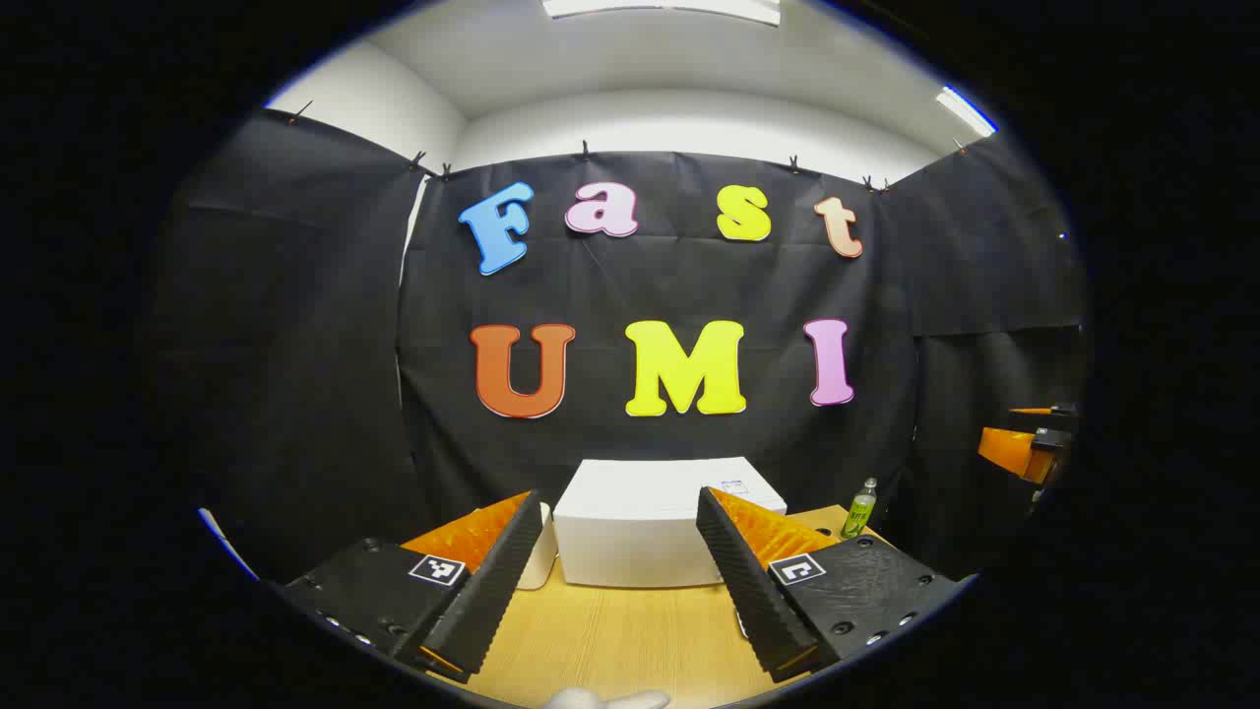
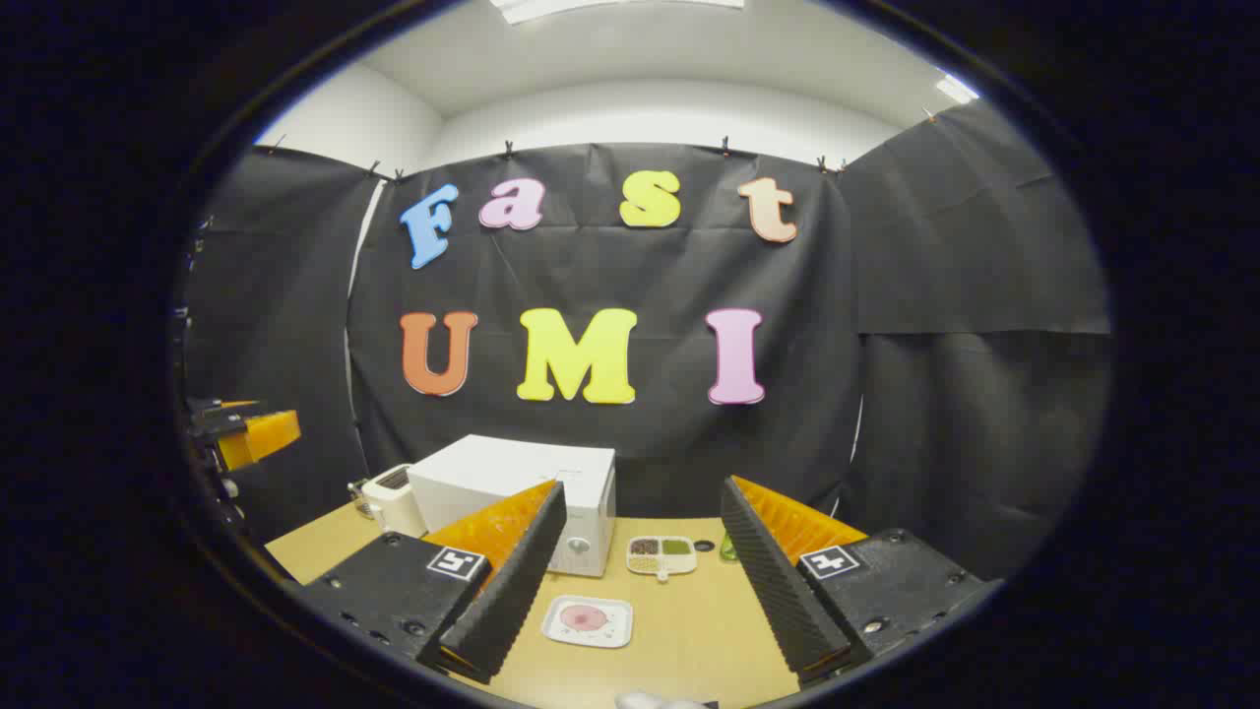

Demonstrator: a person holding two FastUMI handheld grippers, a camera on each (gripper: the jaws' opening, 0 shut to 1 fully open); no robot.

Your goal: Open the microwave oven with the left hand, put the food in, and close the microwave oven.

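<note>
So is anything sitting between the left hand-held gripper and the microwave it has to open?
Nothing visible does. The left hand-held gripper is open, and bare table lies between it and the closed microwave.

My microwave oven is plain white, and so is the small toaster beside it, on a desk of pale yellow wood grain. I see a white plate with a pink round of food, a white divided tray holding brown, green and tan fillings, and a green bottle.
</note>
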